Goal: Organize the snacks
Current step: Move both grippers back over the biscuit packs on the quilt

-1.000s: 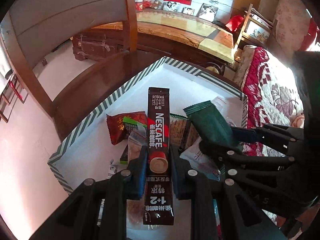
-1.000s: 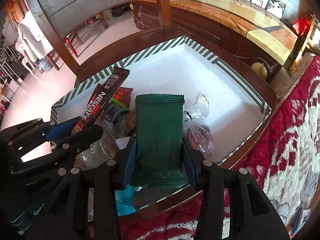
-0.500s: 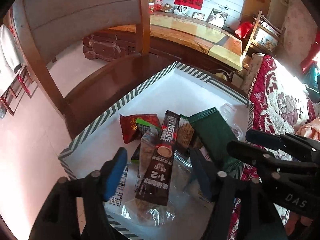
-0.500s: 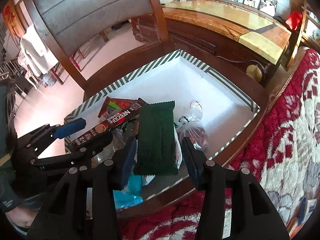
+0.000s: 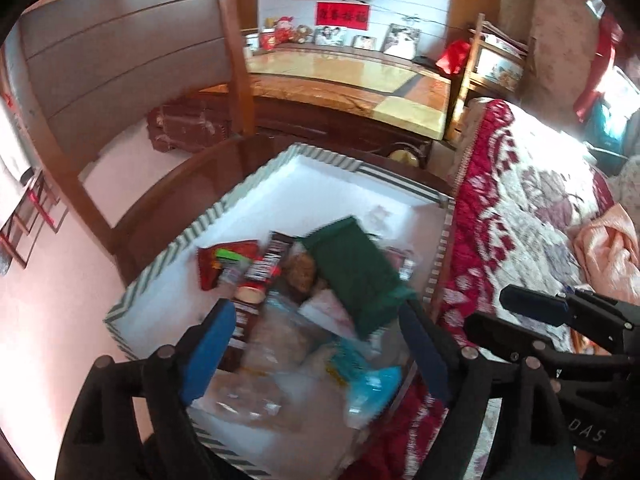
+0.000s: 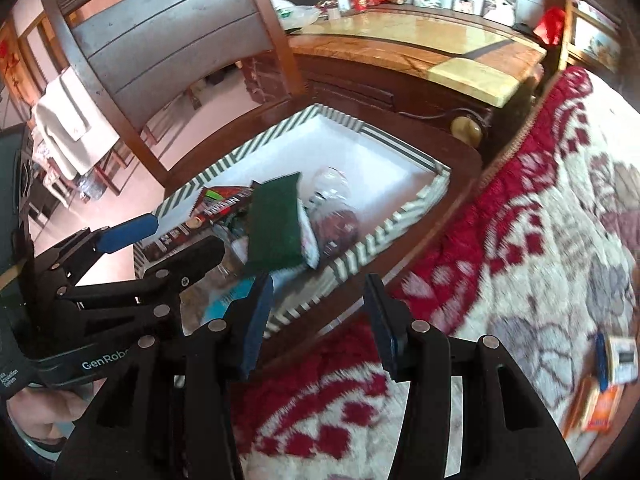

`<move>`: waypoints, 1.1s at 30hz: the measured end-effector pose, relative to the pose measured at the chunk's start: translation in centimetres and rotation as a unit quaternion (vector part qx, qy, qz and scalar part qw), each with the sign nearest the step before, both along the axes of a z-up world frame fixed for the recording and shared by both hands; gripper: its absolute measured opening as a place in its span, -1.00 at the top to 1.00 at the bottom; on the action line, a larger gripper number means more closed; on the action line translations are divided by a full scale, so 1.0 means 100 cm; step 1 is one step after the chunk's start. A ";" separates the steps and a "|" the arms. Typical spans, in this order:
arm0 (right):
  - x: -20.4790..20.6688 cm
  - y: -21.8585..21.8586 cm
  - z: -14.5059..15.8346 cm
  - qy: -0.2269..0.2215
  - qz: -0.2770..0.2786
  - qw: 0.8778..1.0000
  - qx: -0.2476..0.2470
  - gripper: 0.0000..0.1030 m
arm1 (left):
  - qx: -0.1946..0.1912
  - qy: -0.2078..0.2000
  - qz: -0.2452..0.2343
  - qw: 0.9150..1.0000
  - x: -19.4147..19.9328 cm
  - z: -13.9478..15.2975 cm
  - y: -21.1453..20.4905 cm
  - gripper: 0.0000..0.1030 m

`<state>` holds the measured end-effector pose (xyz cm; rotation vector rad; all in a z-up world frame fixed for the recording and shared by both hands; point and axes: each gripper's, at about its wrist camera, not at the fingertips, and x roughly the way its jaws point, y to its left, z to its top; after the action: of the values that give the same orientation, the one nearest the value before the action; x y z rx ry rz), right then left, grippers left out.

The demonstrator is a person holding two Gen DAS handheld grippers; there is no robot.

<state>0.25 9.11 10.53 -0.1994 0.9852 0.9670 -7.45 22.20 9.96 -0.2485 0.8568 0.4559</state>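
A white box with a green-striped rim (image 5: 248,184) (image 6: 256,148) sits on a wooden chair seat and holds a pile of snacks. The Nescafe stick (image 5: 260,276) (image 6: 220,208) lies in the pile beside a red packet (image 5: 212,260). The green packet (image 5: 356,268) (image 6: 276,220) lies on top of the pile. My left gripper (image 5: 316,356) is open and empty above the box's near end. My right gripper (image 6: 320,320) is open and empty, over the box's near edge and the bedspread.
A red and white floral bedspread (image 6: 520,240) (image 5: 520,200) lies right of the chair. Several small packets (image 6: 600,384) lie on it at the far right. The chair back (image 6: 168,40) rises behind the box. A wooden cabinet (image 5: 352,80) stands beyond.
Both grippers opened and let go: the Nescafe stick and the green packet dropped onto the pile. Both grippers have since pulled back and up from the box, the right one towards the bedspread.
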 end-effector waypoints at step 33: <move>0.046 -0.247 -0.048 0.051 -0.233 0.971 -0.033 0.06 | -0.026 0.049 -0.231 0.971 0.095 -0.029 -0.189 -0.68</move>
<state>4.89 -15.60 5.70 0.0299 1.0966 0.5186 2.08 3.31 7.09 -0.0681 0.9895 0.0095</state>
